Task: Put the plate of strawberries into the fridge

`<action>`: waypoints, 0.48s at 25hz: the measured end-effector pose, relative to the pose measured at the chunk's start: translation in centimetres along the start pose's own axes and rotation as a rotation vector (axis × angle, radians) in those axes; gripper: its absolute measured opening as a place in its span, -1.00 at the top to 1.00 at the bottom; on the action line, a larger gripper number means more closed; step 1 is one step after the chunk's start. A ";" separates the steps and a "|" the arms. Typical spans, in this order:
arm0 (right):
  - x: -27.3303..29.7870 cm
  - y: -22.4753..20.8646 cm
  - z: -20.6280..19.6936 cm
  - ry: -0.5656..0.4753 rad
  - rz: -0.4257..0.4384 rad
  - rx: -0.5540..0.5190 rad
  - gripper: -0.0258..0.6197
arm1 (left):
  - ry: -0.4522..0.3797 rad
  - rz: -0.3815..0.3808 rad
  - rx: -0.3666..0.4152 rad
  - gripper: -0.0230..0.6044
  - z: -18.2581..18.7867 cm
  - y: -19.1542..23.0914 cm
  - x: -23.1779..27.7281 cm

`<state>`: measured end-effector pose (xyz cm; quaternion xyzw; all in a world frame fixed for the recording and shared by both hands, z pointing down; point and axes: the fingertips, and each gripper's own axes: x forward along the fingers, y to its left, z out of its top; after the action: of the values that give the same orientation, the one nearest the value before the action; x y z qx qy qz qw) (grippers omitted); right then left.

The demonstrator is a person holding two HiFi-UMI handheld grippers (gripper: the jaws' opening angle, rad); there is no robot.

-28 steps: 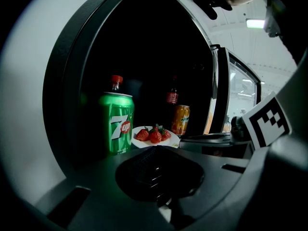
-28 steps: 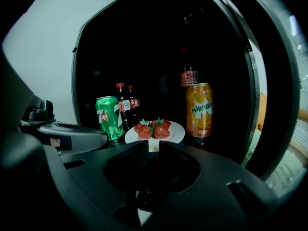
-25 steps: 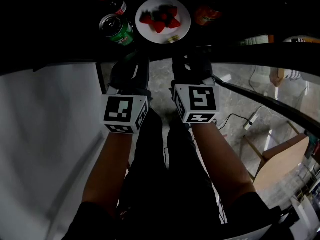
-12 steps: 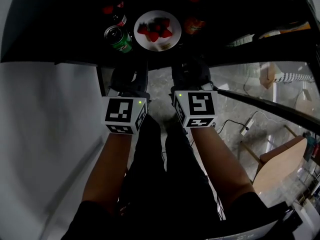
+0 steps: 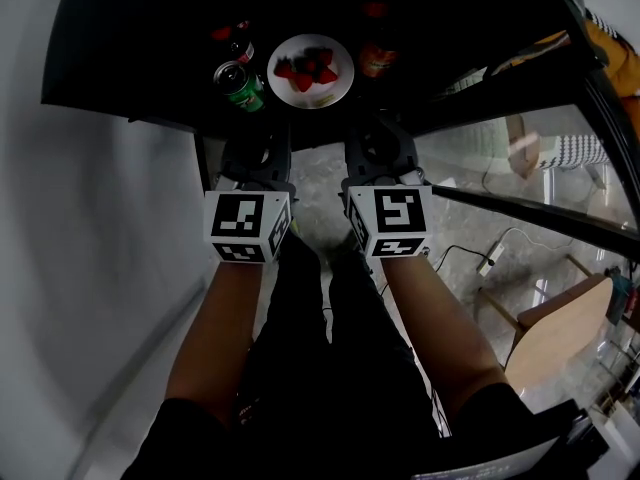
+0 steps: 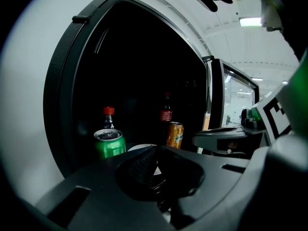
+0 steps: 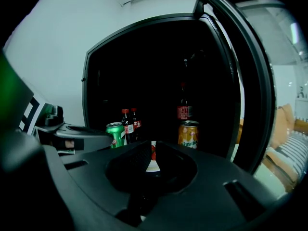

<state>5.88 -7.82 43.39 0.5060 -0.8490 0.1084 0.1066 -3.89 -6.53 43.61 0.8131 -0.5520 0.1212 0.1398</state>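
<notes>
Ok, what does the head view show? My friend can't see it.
A white plate of strawberries sits inside the fridge, between a green can on its left and an orange can on its right. Below it, a person's arms hold the left tool and right tool outside the fridge.

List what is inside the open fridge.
Inside the fridge: a white plate holding strawberries, a green can, an orange can and red-capped cola bottles. The dark interior behind them cannot be made out.
</notes>
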 end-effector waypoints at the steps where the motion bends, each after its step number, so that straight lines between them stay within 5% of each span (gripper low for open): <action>1: -0.1 0.0 -0.1 0.001 0.000 -0.002 0.81 | 0.002 0.003 -0.003 0.91 -0.1 0.1 -0.1; 12: -0.4 0.1 -0.1 -0.004 0.008 -0.004 0.81 | 0.004 0.024 -0.007 0.91 -0.3 0.9 -0.6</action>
<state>5.95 -7.39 43.35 0.5024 -0.8516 0.1059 0.1053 -4.92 -6.25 43.72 0.8057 -0.5617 0.1226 0.1423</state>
